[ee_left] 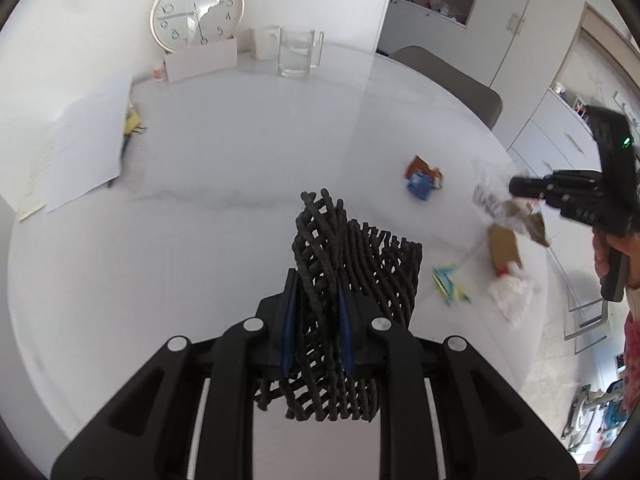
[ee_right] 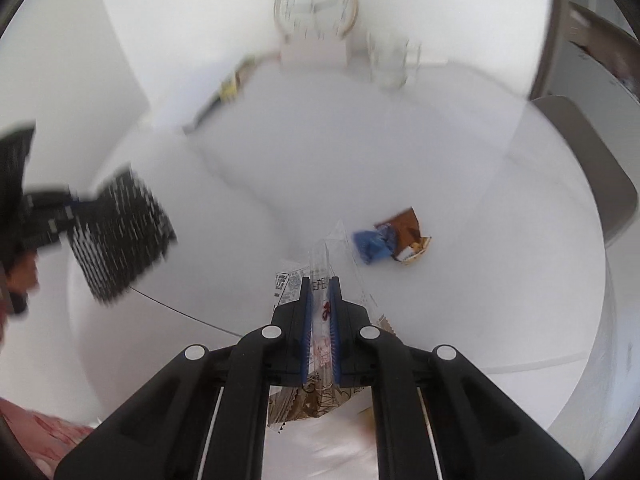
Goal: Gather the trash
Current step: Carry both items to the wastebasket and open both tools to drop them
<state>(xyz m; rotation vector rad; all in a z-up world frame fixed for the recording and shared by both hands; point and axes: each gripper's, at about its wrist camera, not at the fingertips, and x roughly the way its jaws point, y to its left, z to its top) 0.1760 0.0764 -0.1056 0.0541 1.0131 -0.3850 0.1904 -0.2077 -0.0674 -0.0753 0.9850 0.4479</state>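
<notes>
My left gripper [ee_left: 319, 282] is shut on the wall of a black woven basket [ee_left: 384, 272], held tilted above the white table [ee_left: 224, 152]. In the right wrist view the same basket [ee_right: 120, 236] shows blurred at the left. My right gripper [ee_right: 321, 286] is shut on a clear plastic wrapper [ee_right: 326, 256] with print on it; from the left wrist view that gripper [ee_left: 520, 188] is at the far right with the wrapper [ee_left: 516, 214] hanging below it. A blue and brown wrapper [ee_right: 392, 240] lies on the table just beyond.
Near the table's right edge lie a brown card piece [ee_left: 505, 246], a yellow-blue wrapper [ee_left: 450, 285] and crumpled white plastic [ee_left: 512, 296]. A clock [ee_left: 197, 10], white box [ee_left: 202, 60] and glass jug [ee_left: 298, 52] stand at the back. Papers [ee_left: 84, 152] lie left; a chair [ee_left: 452, 76] stands behind.
</notes>
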